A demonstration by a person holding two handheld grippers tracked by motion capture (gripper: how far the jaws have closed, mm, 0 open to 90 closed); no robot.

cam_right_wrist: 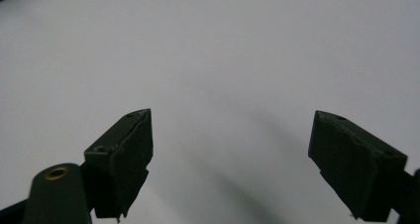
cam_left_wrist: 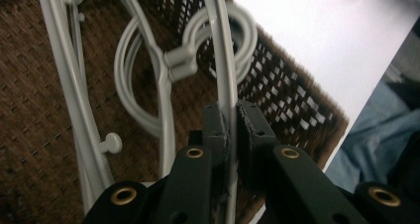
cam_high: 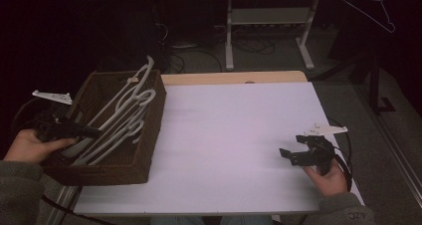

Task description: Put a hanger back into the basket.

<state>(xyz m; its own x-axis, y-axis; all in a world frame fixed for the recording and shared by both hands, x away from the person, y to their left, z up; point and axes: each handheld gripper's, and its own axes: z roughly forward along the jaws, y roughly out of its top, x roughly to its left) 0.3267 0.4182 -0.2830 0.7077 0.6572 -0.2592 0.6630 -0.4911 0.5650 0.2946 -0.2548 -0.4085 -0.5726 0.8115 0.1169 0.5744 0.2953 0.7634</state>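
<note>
hanger [cam_left_wrist: 225, 60] top cut off (frame edge), basket [cam_high: 149, 135] btm hidden

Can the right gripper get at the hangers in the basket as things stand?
Probably yes. The right gripper sits open over bare white tabletop, nothing between it and the wicker basket. The white hangers lie exposed on top, though the left gripper already clamps one.

The tabletop [cam_high: 234, 135] is plain white with a strip of light wood along the far edge. Sitting directly on it is a dark brown wicker basket [cam_high: 149, 130], parked at the left end and hanging a bit past that edge, with white hangers [cam_high: 124, 120] inside.
</note>
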